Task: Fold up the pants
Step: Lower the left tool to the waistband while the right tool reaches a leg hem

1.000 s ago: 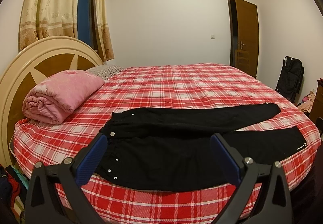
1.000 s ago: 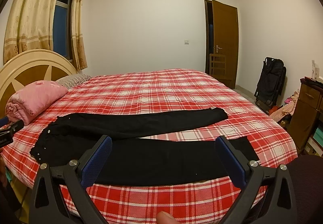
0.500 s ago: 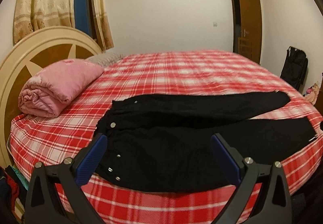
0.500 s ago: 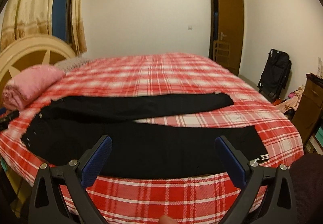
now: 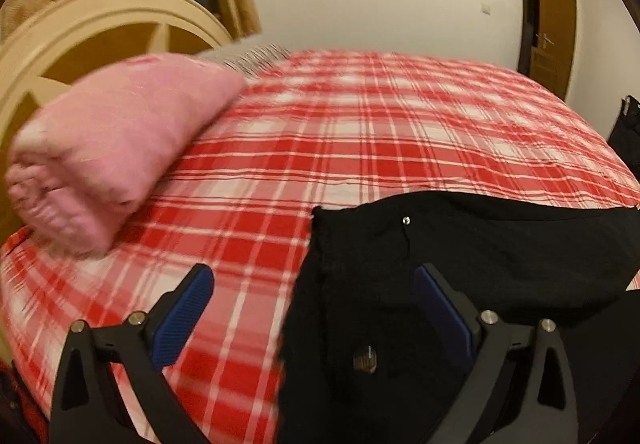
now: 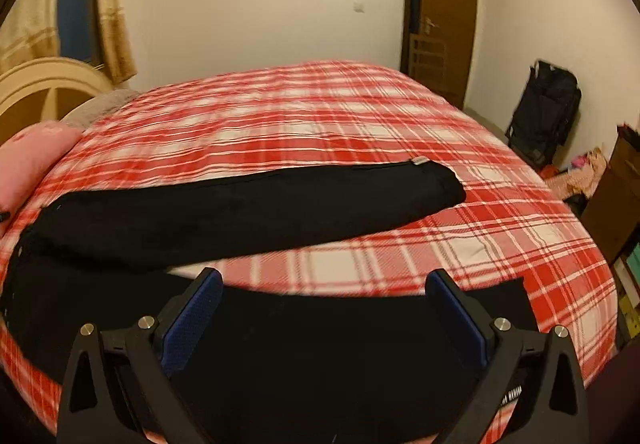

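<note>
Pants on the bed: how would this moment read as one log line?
pants: flat, unfolded on bed | left gripper: open, at waistband | right gripper: open, over near leg

The left wrist view sits low and close over the near edge of the bed (image 5: 360, 131), facing across it to the headboard (image 5: 100, 27) at upper left and the door (image 5: 554, 11) at upper right. The right wrist view looks the same way from further along that edge, near the black pants (image 6: 248, 211). Both share the plaid cover, pants, pink blanket (image 5: 116, 147) and door.

matt black cloth pants (image 6: 248, 211) lie on a woven plaid cotton-like bedsheet (image 6: 320, 115); fuzzy pink blanket (image 5: 116, 139).
</note>
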